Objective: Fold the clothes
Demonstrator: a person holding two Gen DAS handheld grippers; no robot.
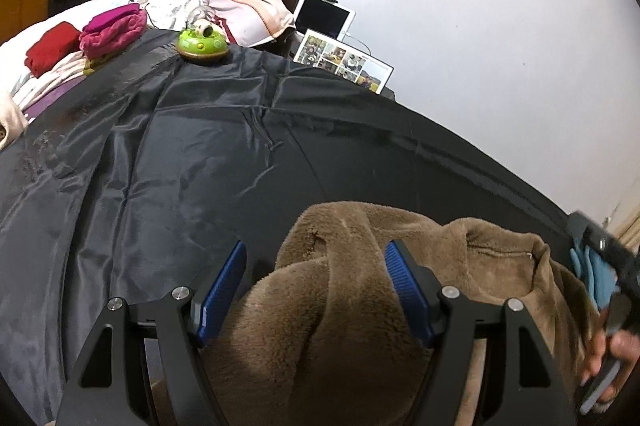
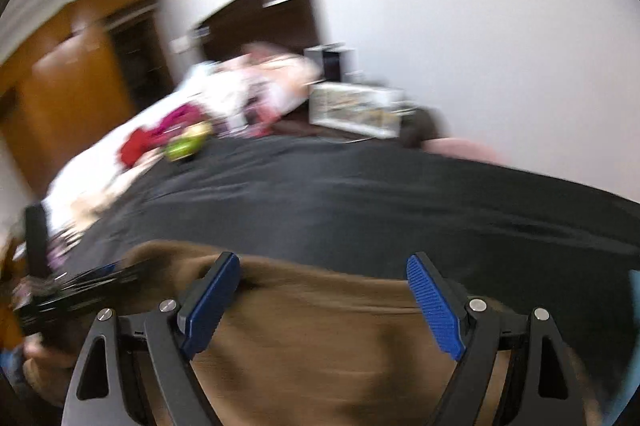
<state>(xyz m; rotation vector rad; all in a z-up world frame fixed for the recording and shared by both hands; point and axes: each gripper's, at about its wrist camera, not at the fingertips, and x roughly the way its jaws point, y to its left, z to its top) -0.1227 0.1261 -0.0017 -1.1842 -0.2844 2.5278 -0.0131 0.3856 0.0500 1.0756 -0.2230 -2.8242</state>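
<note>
**Brown fleece bunched at the near edge of the bed**

Where the bed [image 1: 420, 154] fills most of both views, a glossy black sheet [image 1: 180, 146] covers it, thin, slick and creased into long shallow folds. On the near edge of that sheet lies the brown fleece garment [image 1: 344, 306], thick, plush and matte, heaped in soft rounded rolls with a seam showing along one fold. The right wrist view is blurred, yet the same fleece [image 2: 320, 326] spreads there as a broad brown band.

The left hand-held gripper [image 1: 314, 282] hangs over the heap with its jaws spread wide, and a raised roll of fleece sits between the ribbed blue pads [image 1: 222, 296]; whether they touch it cannot be told. The right hand-held gripper [image 2: 324, 300] is likewise spread wide above the fleece, gripping nothing.

Farther up the bed sit a folded magenta bundle [image 1: 114, 28], a folded red cloth [image 1: 52, 48] and a round green toy [image 1: 202, 44].
</note>
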